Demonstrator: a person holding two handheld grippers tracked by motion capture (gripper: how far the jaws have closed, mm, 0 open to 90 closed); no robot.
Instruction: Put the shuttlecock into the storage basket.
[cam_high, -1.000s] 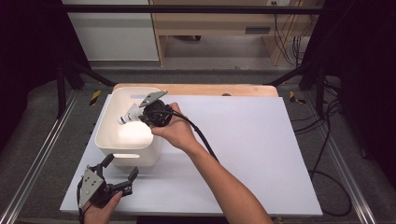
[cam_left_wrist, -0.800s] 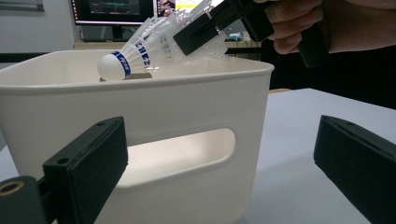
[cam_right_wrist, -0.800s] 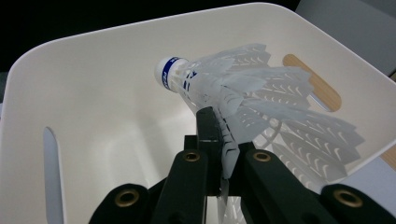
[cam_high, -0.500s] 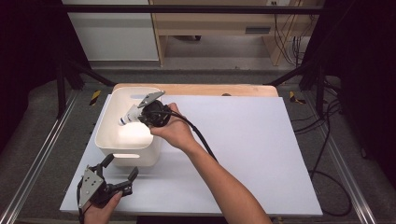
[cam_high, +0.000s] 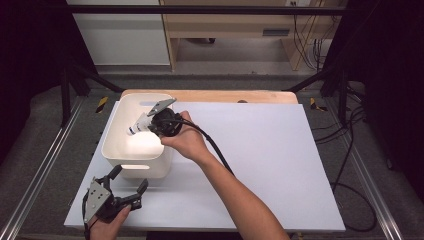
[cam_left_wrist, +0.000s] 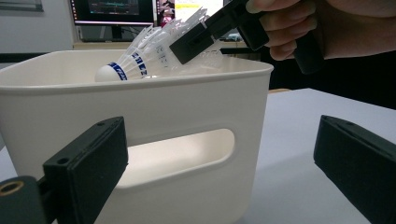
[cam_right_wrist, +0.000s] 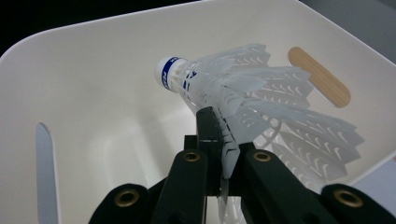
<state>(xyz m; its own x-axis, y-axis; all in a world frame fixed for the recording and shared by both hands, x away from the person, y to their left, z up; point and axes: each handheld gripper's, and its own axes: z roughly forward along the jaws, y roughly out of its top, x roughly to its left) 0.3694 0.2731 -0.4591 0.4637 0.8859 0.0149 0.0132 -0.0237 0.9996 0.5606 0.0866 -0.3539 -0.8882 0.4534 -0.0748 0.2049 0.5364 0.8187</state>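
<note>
shuttlecock (cam_right_wrist: 243, 93), blue band, lettering unreadable

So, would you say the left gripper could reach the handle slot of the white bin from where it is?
Probably yes. The left gripper sits open just in front of the white bin, its handle slot faces it, and nothing lies between them.

A white shuttlecock (cam_right_wrist: 243, 93) has a blue band with white lettering around its white cork tip, and its translucent white skirt is patterned with small slits. It hangs over a plain white plastic bin (cam_high: 120, 145). The right claw (cam_right_wrist: 219, 135) and left claw (cam_high: 127, 187) are black. The worktop (cam_high: 280, 165) is pale grey-white, with a light wooden strip along its far edge.
</note>
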